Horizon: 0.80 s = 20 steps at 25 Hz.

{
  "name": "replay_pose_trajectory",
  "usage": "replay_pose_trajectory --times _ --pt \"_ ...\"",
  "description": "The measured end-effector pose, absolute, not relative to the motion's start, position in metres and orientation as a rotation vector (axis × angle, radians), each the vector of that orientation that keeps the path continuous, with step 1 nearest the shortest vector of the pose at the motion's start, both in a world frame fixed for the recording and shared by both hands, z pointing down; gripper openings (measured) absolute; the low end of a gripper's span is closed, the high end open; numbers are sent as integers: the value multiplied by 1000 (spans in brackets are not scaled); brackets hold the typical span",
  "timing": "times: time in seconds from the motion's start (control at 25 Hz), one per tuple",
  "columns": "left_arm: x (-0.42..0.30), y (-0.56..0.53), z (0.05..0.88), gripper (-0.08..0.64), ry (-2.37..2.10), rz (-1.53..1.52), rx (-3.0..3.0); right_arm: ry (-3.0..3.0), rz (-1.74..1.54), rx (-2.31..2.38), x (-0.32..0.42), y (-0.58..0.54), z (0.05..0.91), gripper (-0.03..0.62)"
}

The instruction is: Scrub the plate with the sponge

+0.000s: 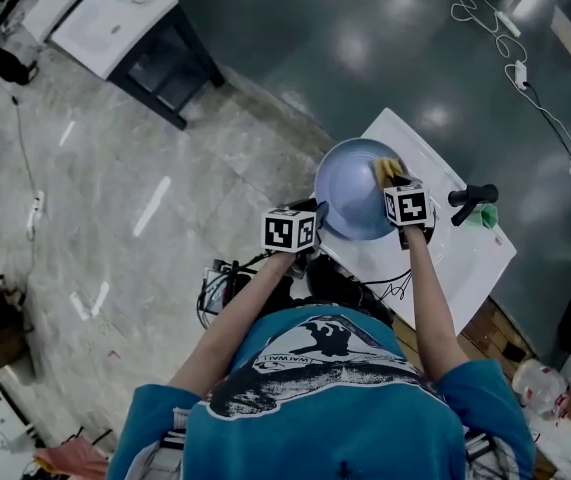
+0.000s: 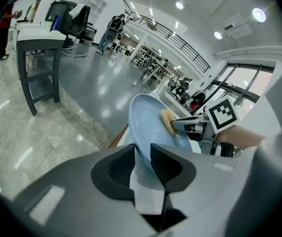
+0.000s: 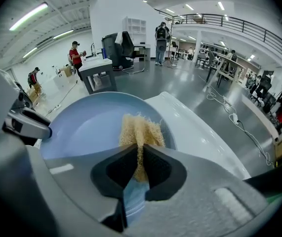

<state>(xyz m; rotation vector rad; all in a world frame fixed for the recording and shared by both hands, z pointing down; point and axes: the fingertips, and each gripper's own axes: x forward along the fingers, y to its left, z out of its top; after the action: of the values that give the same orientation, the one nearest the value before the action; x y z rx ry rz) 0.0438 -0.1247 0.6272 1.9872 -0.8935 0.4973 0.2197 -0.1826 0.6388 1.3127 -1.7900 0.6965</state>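
Observation:
A pale blue plate [image 1: 353,200] is held tilted above the white table [image 1: 475,268]. My left gripper [image 2: 142,163] is shut on the plate [image 2: 148,127] at its near rim, the rim pinched between both pads. My right gripper [image 3: 141,165] is shut on a tan fibrous sponge [image 3: 140,131], which presses against the inner face of the plate [image 3: 89,125]. In the head view the sponge [image 1: 389,171] lies on the plate's right side under the right gripper [image 1: 405,208]. From the left gripper view the sponge [image 2: 168,121] touches the plate's far upper part.
A black-handled tool [image 1: 473,198] and a green object [image 1: 487,216] lie on the table's right part. A dark-framed table [image 1: 130,28] stands far left on the floor. Cables [image 1: 525,68] trail over the grey floor. People stand in the background.

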Motion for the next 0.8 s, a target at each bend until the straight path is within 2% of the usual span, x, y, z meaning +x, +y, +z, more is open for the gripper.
replay_pose_trajectory --times 0.56,0.8 --pt "44 -125 628 110 -899 466 1961 -1992 719 1008 104 -126 634 34" --pt "44 -125 629 110 -895 451 1948 -2033 817 1008 86 -122 635 34"
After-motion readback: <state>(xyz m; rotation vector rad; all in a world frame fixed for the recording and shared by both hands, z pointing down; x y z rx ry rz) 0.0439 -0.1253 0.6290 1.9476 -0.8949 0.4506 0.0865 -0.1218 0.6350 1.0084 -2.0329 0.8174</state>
